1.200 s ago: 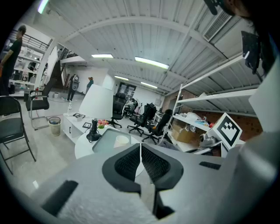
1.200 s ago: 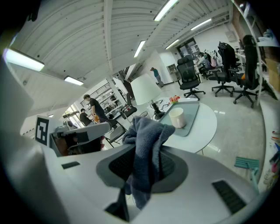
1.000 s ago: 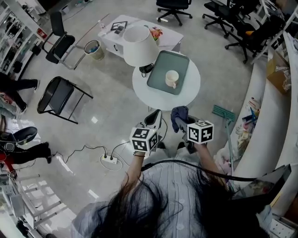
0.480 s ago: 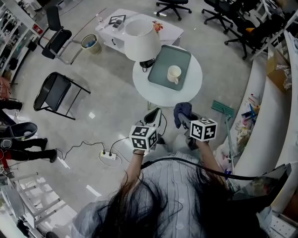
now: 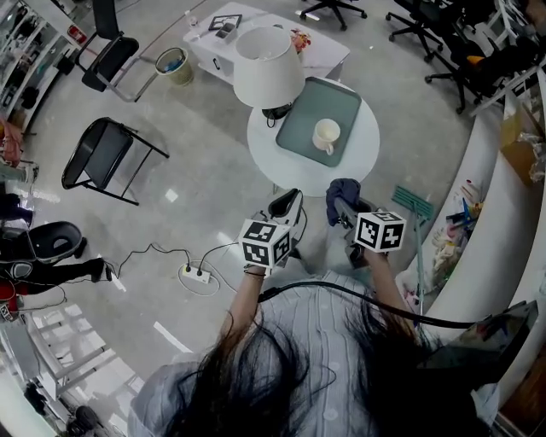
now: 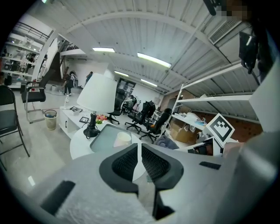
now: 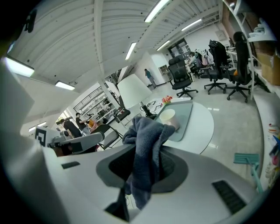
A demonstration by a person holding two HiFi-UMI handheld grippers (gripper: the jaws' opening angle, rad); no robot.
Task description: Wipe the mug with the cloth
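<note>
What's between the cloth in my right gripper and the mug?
Head view: only the near edge of the table and a bare strip of tray separate cloth from mug.

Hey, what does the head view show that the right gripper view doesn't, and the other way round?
Only the head view: the power strip on the floor, the bin and the person's hair. Only the right gripper view: the ceiling lights, and the right gripper up close, its jaws shut on the cloth. Both: the mug on the tray, the round table and the lamp.
</note>
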